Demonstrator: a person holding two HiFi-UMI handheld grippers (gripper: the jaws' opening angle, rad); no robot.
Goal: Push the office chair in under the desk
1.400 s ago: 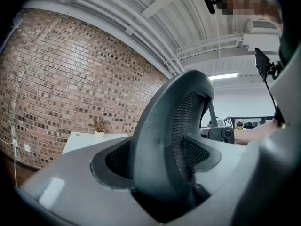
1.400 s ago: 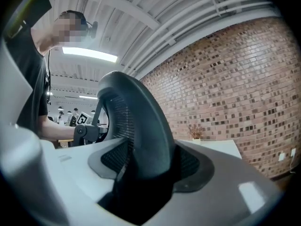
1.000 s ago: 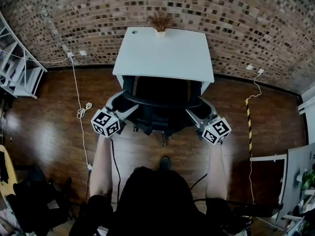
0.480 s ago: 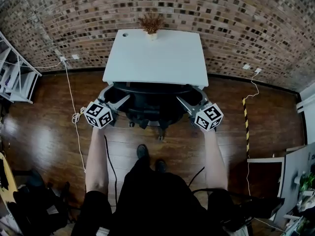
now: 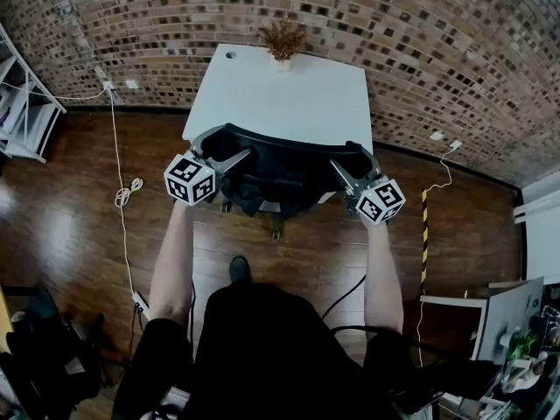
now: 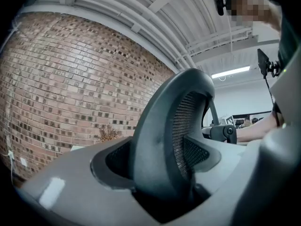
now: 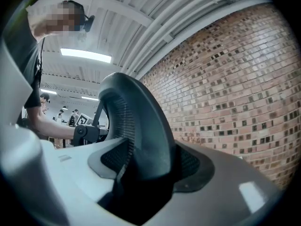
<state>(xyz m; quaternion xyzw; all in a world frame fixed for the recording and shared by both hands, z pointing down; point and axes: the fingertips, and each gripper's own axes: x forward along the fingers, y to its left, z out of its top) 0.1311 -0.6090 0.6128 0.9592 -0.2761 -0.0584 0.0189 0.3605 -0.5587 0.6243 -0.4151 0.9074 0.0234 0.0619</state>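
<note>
L gripper [image 5: 226,145] & R gripper [image 5: 346,157] jaws both clamped on office chair [image 5: 280,171] backrest rim; chair partly under white surface [image 5: 280,94]

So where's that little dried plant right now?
In the head view, the small dried brown plant stands midway along the far edge of the white rectangular desk, against the brick wall, beyond the black mesh office chair.

The left claw [image 5: 226,147] is a grey two-finger unit carrying a white cube [image 5: 189,179] printed with black square markers. The right claw [image 5: 346,160] is identical, with its own marker cube [image 5: 381,199]. A black cable [image 5: 194,291] trails from each. The operator wears a black short-sleeved top [image 5: 280,348].
</note>
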